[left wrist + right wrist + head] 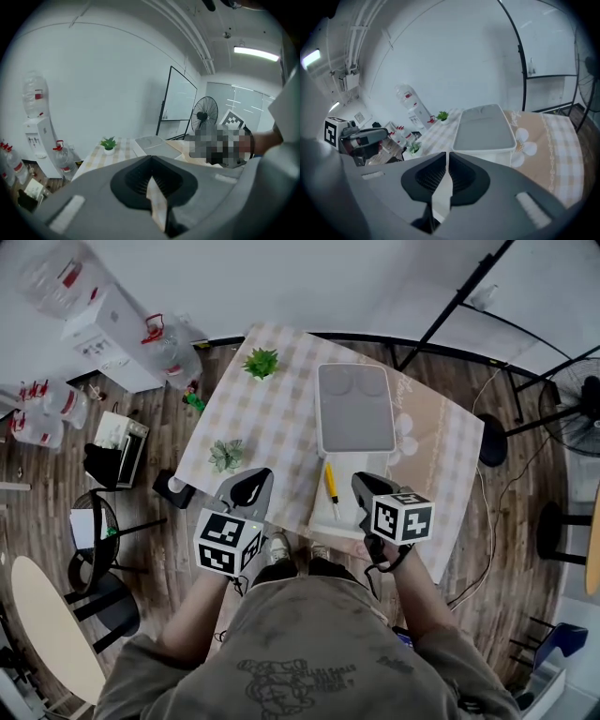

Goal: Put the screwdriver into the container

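Screwdriver (330,486) is seen at lower centre of the worktop (272,418), just below the container (354,409). It is flanked by left gripper (248,487) and right gripper (367,487), fingers nearly together and empty, likely poised for pickup.

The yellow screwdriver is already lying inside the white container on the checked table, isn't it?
Not quite. The head view shows the yellow screwdriver lying outside the white container, just in front of it on the person's side, on the checked table.
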